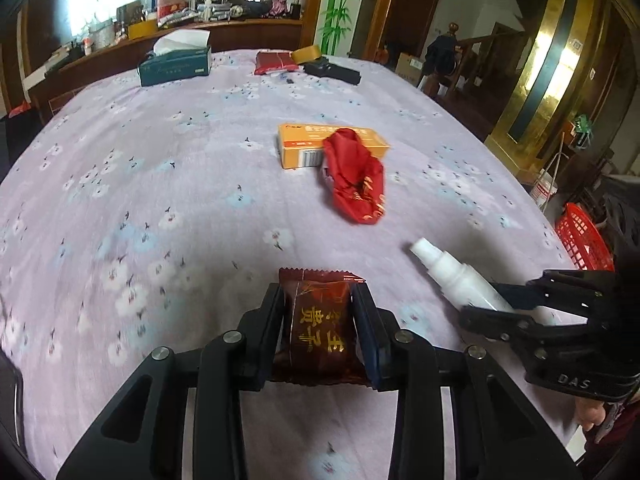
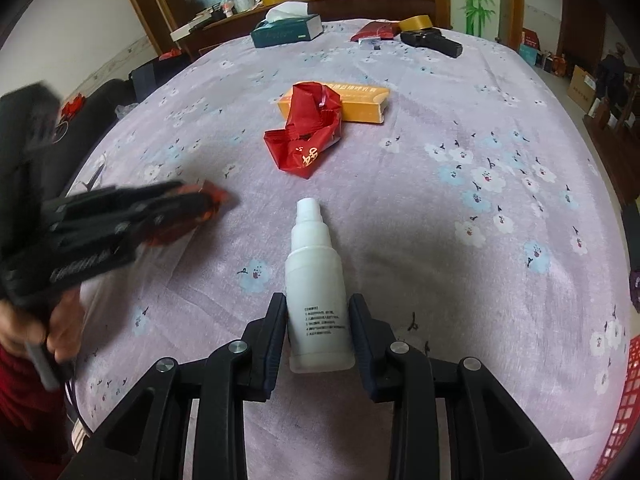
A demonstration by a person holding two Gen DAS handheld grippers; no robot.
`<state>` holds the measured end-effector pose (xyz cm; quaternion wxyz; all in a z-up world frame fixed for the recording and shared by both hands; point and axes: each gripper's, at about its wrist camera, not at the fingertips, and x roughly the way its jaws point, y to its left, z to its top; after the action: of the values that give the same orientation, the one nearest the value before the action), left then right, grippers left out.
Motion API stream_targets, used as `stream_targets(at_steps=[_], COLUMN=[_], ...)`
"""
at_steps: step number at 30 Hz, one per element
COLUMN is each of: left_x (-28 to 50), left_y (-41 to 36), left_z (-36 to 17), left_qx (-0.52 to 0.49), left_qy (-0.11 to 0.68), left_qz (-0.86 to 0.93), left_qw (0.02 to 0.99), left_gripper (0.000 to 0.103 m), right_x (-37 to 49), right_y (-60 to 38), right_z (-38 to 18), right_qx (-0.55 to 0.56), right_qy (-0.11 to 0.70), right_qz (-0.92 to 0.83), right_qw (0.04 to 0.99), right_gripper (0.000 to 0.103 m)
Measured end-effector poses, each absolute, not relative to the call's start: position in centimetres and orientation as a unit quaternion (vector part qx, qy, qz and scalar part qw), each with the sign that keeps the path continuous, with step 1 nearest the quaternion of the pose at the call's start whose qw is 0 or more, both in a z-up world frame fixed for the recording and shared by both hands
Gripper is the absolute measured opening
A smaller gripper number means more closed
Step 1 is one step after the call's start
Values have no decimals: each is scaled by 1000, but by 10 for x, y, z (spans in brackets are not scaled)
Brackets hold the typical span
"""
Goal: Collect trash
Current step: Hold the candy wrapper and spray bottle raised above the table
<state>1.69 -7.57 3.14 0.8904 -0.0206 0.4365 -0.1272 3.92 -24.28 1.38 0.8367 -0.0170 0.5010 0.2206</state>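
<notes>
My left gripper [image 1: 320,300] is shut on a dark red snack wrapper [image 1: 318,328] with gold characters, just above the purple flowered tablecloth [image 1: 160,200]. It shows blurred in the right wrist view [image 2: 192,204]. My right gripper [image 2: 318,312] is shut on a white spray bottle [image 2: 316,288] that lies with its nozzle pointing away; it also shows in the left wrist view [image 1: 460,276]. A crumpled red plastic bag [image 1: 356,180] lies mid-table against an orange carton [image 1: 312,144]; both show in the right wrist view, the bag [image 2: 308,136] and the carton [image 2: 360,104].
A red plastic basket [image 1: 584,244] stands off the table's right edge. At the far end lie a green tissue box [image 1: 176,66], a red packet [image 1: 274,62], a tape roll [image 1: 306,54] and a black device [image 1: 332,70]. A cluttered sideboard [image 1: 180,20] runs behind.
</notes>
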Motion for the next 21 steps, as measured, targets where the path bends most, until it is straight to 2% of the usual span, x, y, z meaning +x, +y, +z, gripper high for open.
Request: stream_targets(at_steps=[15,21], left_x=[4,-4], left_y=[-87,-88], left_z=[15,16], left_qx=[-6,-11], left_qy=[461,446], left_qz=[-119,-104], left_qw=[880,889], left_gripper=[34,34], right_x=[-1,-8], right_y=[-249,-255], right_z=[23,26], right_qx=[14,26], right_qy=[467,459], right_qz=[206,204], right_qw=[860,864], right_gripper=[32,32])
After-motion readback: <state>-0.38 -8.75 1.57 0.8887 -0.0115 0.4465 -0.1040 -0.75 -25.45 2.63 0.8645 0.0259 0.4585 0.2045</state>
